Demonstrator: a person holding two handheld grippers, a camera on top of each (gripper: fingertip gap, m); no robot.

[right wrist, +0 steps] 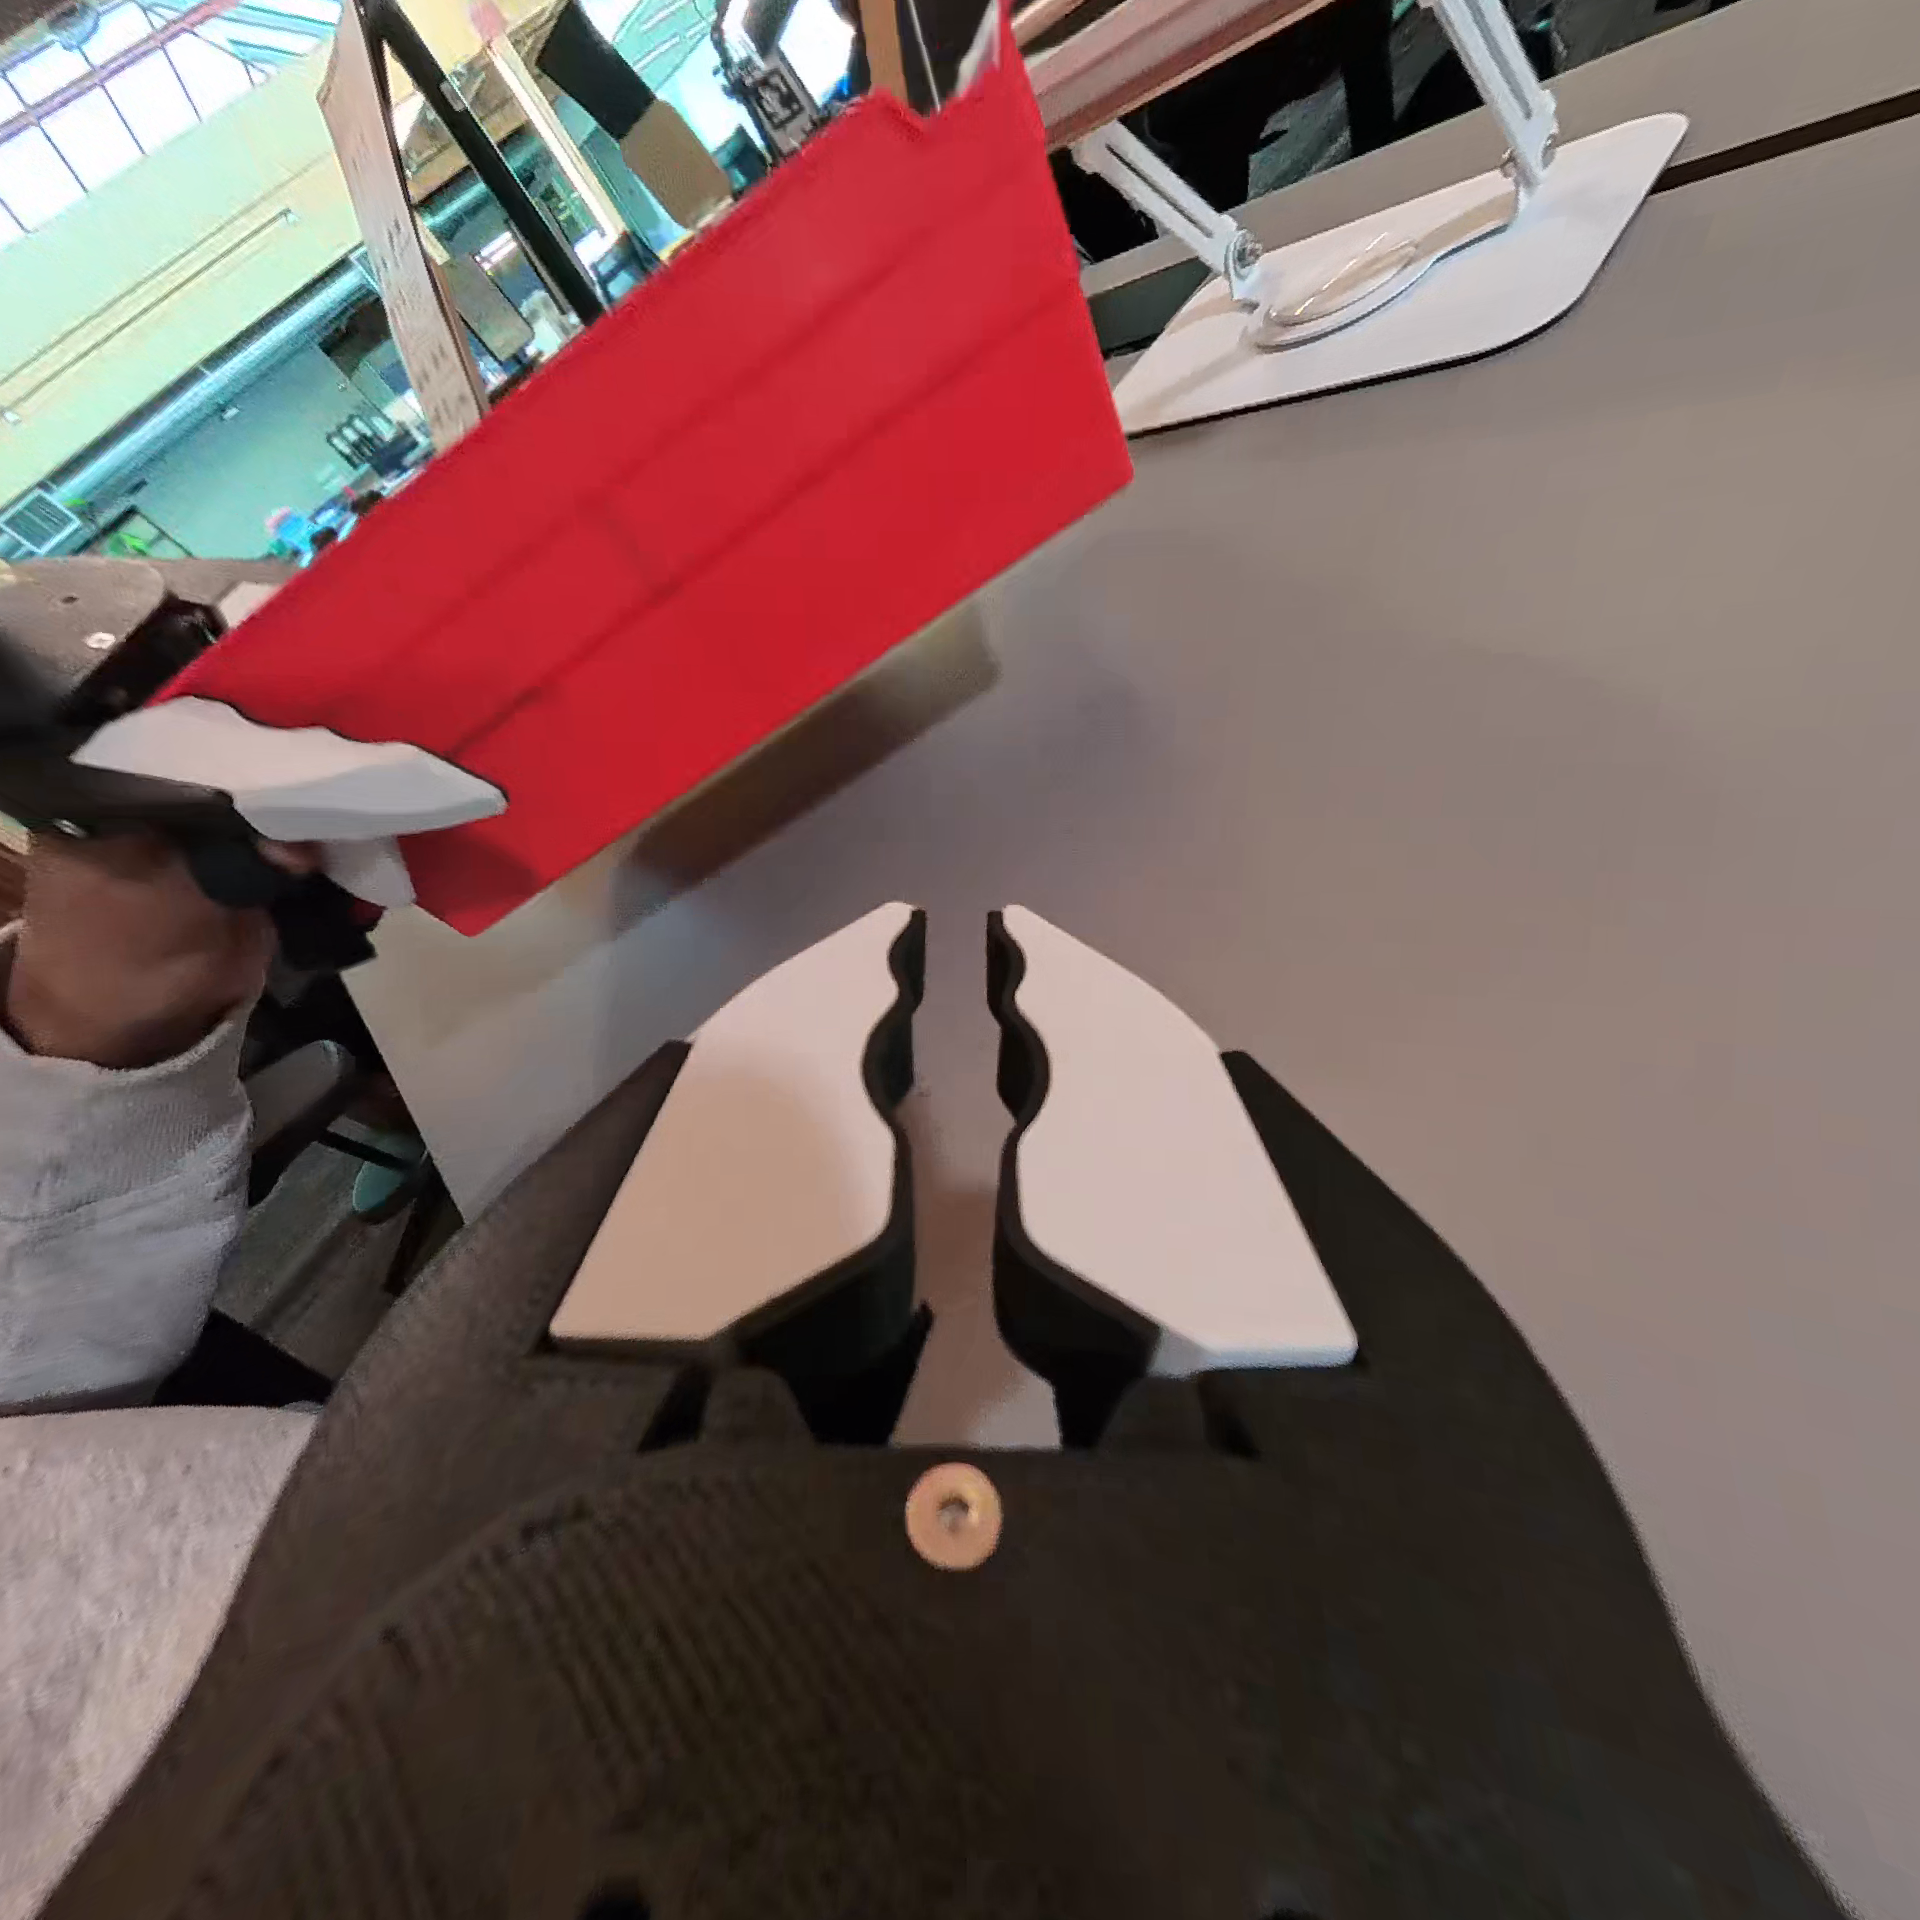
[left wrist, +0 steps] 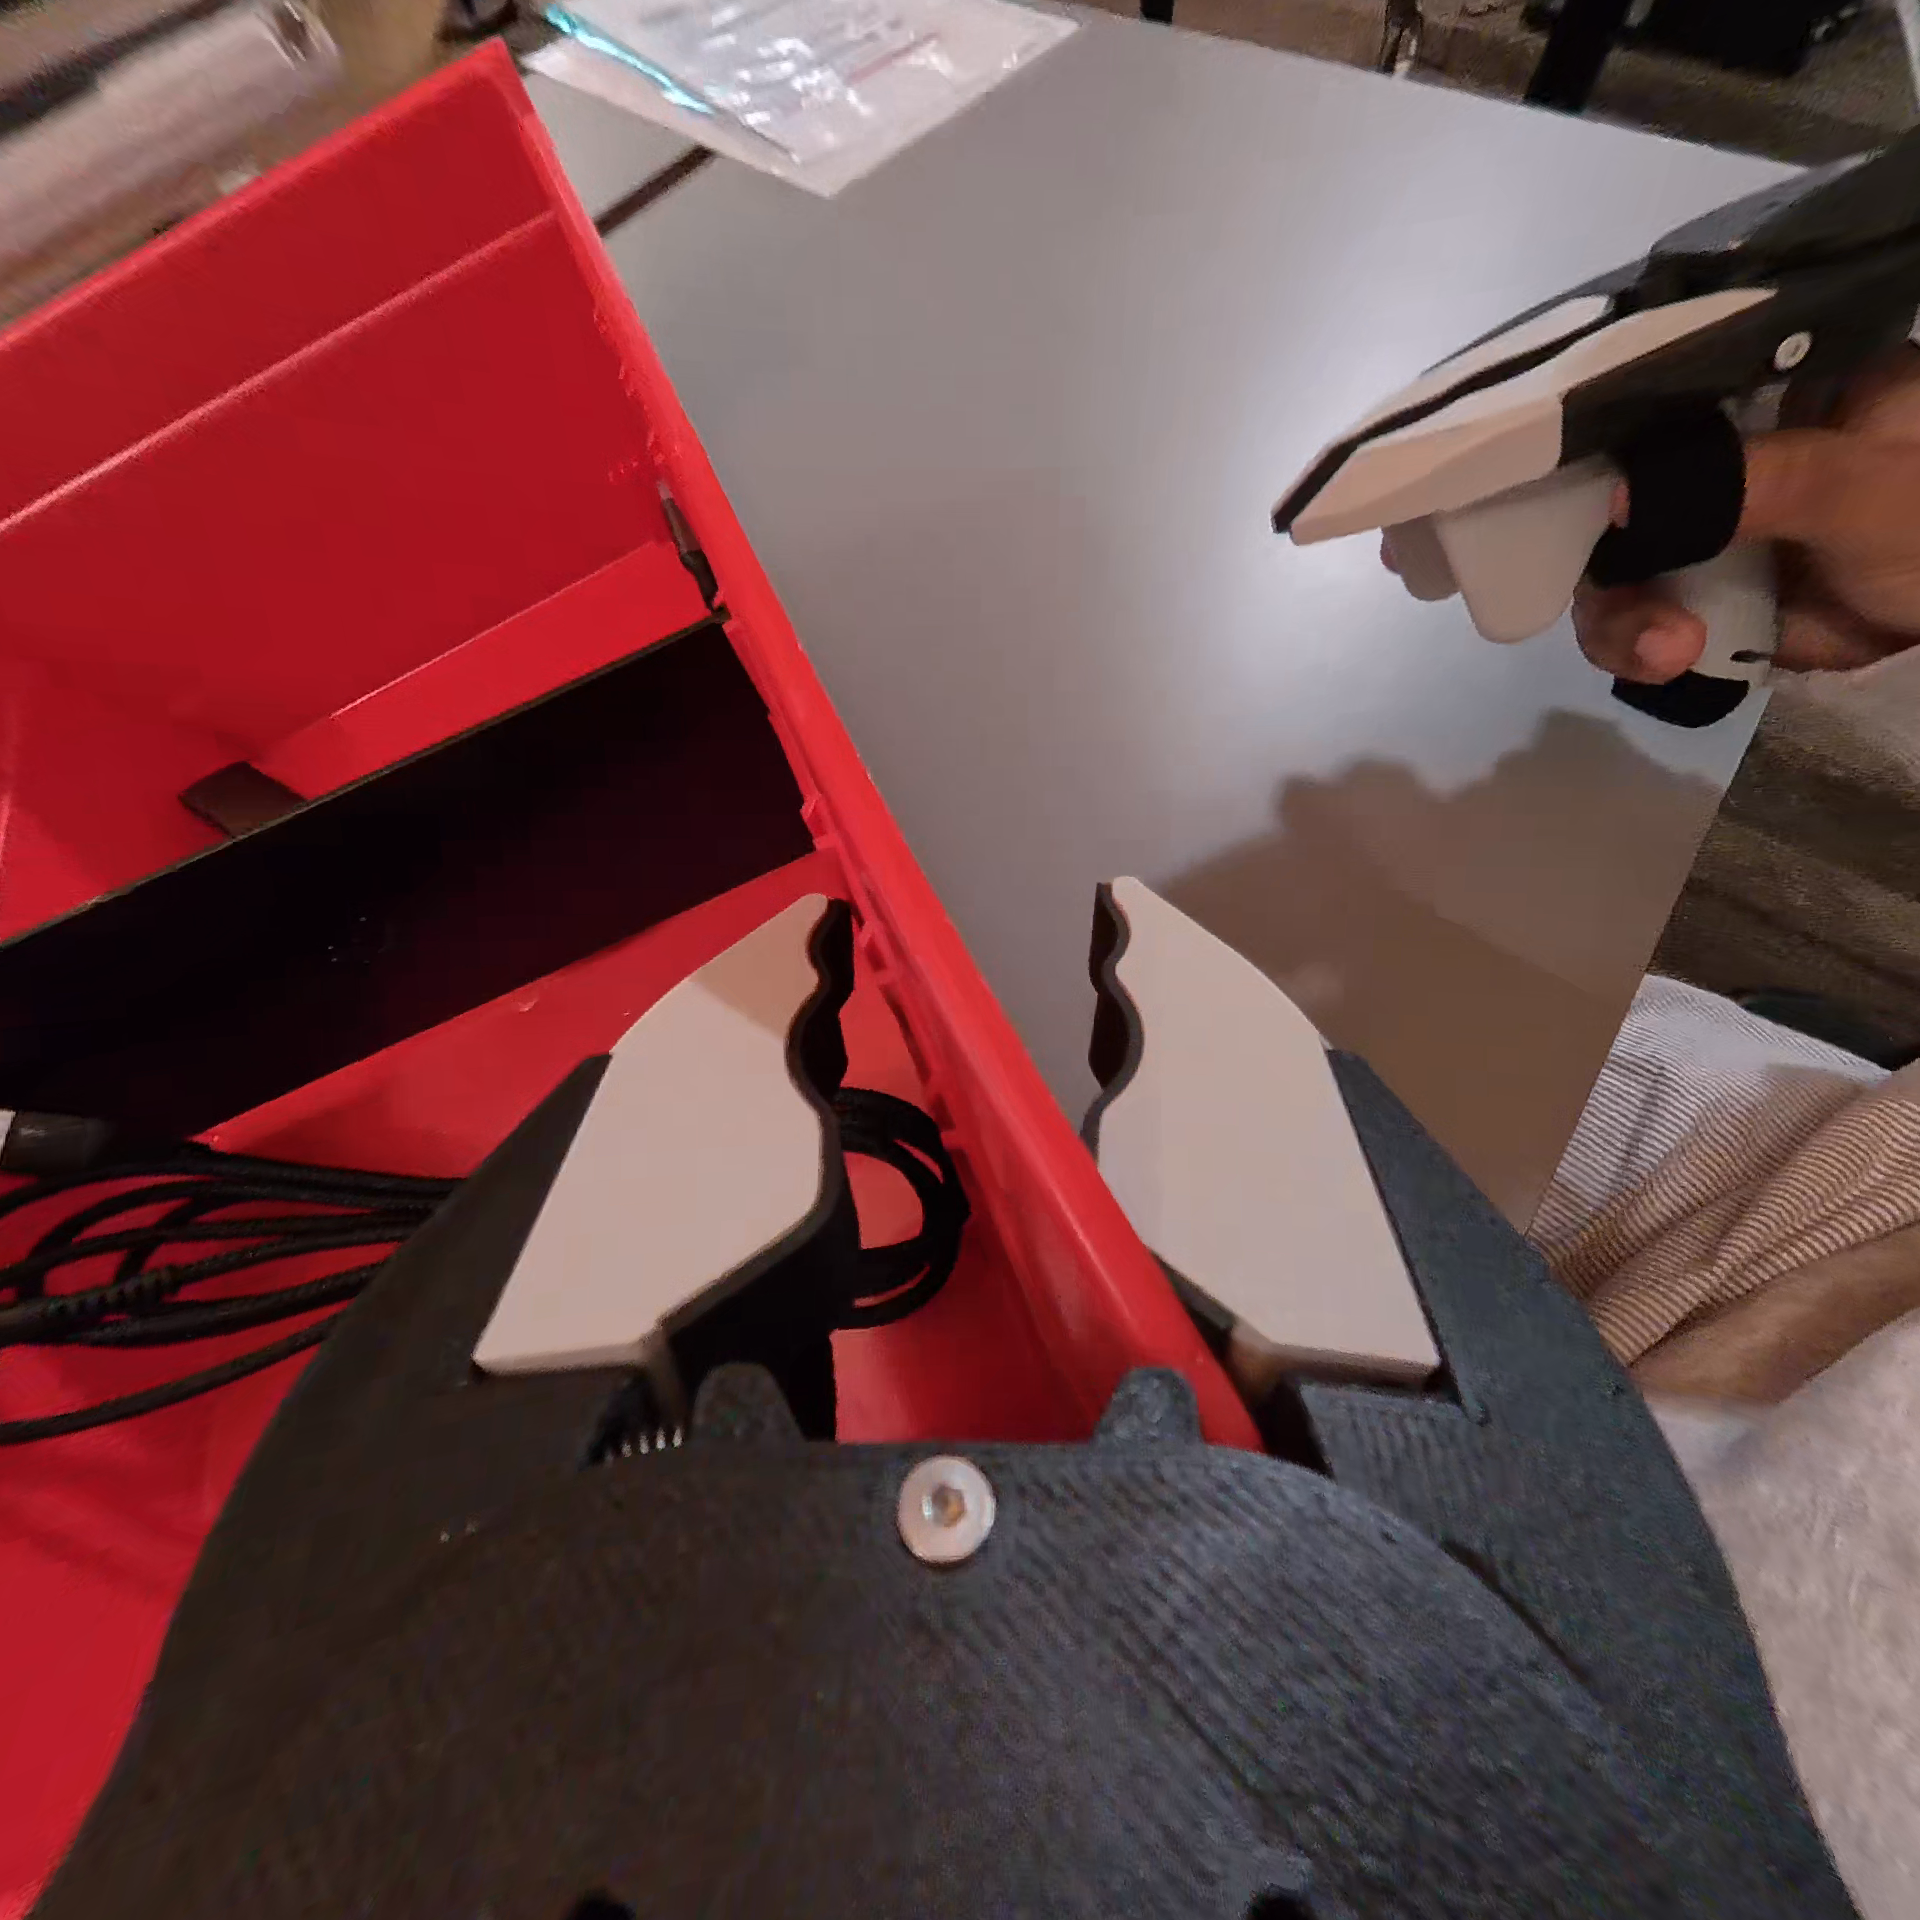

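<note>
My left gripper (left wrist: 966, 904) is shut on the side wall of a red box (left wrist: 312, 416), one finger inside and one outside. The box holds a black flat panel (left wrist: 416, 904) and a bundle of black cables (left wrist: 156, 1247). In the right wrist view the red box (right wrist: 727, 520) hangs tilted above the grey table (right wrist: 1455, 727), its shadow beneath it, with the left gripper's outer finger (right wrist: 416, 800) against its wall. My right gripper (right wrist: 954, 914) is empty, its fingers nearly together, over bare table. It also shows in the left wrist view (left wrist: 1309, 520), to the right of the box.
A white stand with a flat base (right wrist: 1403, 281) sits at the far right of the table. A clear plastic bag with paper (left wrist: 810, 73) lies at the far edge. The table's near edge (left wrist: 1621, 987) runs close by, with a person's sleeve (right wrist: 104, 1195) beside it. One gripper's finger ends stand about 15 centimetres off the other's.
</note>
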